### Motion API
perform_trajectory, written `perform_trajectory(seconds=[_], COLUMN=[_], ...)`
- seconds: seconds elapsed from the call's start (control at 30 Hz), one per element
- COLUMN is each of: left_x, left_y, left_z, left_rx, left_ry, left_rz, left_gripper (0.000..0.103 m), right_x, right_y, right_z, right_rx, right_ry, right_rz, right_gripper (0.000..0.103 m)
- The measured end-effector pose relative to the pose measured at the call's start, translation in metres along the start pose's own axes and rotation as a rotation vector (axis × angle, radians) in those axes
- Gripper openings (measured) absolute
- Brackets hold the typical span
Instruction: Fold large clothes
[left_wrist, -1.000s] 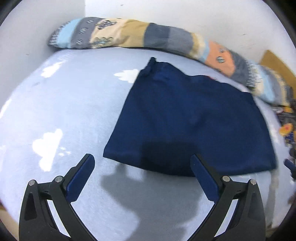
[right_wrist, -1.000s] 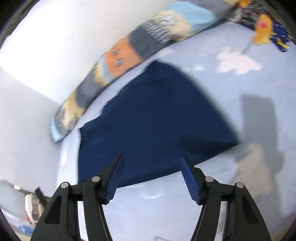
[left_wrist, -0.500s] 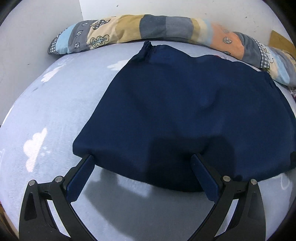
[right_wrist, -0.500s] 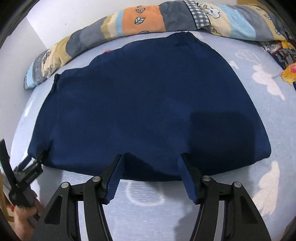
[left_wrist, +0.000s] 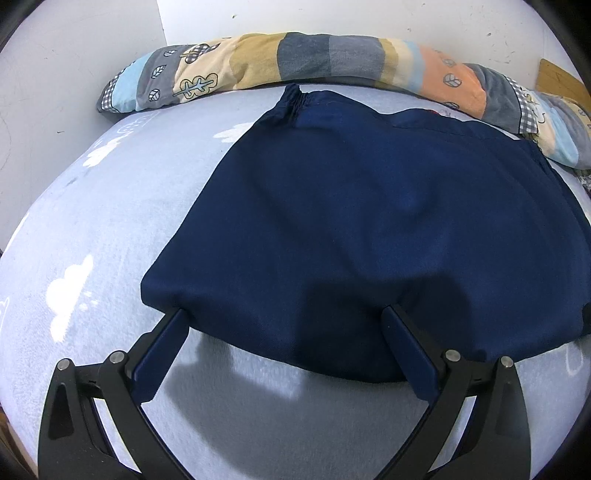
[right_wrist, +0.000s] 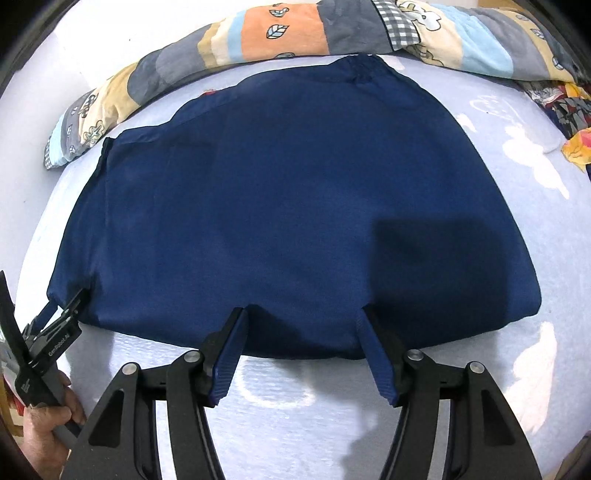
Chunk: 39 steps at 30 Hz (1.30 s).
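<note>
A navy blue garment (left_wrist: 369, 229) lies folded and flat on the pale blue bed; it also fills the right wrist view (right_wrist: 295, 206). Its elastic waistband (left_wrist: 295, 101) is at the far edge by the bolster. My left gripper (left_wrist: 284, 325) is open, its fingertips at the garment's near edge by the left corner. My right gripper (right_wrist: 303, 325) is open, its fingertips touching the near edge around the middle. The left gripper also shows in the right wrist view (right_wrist: 62, 314) at the garment's left corner.
A long patchwork bolster (left_wrist: 332, 62) lies along the white wall behind the garment. Colourful cloth (right_wrist: 569, 110) is heaped at the right. The bed sheet (left_wrist: 92, 229) has white cloud prints. A hand (right_wrist: 48, 432) holds the left gripper.
Both grippers have moved forward from above the bed down to the garment's near edge. Both stay open. The garment has not moved.
</note>
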<state>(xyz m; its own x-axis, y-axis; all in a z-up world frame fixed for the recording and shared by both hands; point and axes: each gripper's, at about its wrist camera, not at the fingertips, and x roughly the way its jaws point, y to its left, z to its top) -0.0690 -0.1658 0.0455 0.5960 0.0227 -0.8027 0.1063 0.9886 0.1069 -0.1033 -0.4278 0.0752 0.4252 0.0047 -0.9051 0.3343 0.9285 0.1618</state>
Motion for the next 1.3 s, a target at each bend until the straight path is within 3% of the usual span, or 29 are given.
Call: perform_trajectory(seconds=[0.5, 0.77, 0.9, 1.17, 1.3], left_x=[-0.002, -0.006, -0.008, -0.015, -0.018], left_y=[-0.005, -0.007, -0.008, -0.009, -0.007], left_z=[-0.001, -0.004, -0.005, -0.013, -0.016], left_rx=[0.022, 0.04, 0.063, 0.116, 0.148], left_ry=[0.006, 0.013, 0.018, 0.048, 0.122], left_rz=[0.027, 0.05, 0.062, 0.078, 0.079], left_gripper=[0.103, 0.103, 0.103, 0.103, 0.103], right_x=[-0.008, -0.01, -0.017, -0.032, -0.037], right_y=[-0.048, -0.069, -0.085, -0.088, -0.088], right_z=[-0.006, -0.011, -0.013, -0.02, -0.022], right_rx=[0.129, 0.165, 0.197, 0.126, 0.117], right_ry=[0.016, 0.037, 0.026, -0.02, -0.032], right_rz=[0.071, -0.067, -0.091, -0.154, -0.153], right_gripper=[0.061, 0.064, 0.064, 0.064, 0.064])
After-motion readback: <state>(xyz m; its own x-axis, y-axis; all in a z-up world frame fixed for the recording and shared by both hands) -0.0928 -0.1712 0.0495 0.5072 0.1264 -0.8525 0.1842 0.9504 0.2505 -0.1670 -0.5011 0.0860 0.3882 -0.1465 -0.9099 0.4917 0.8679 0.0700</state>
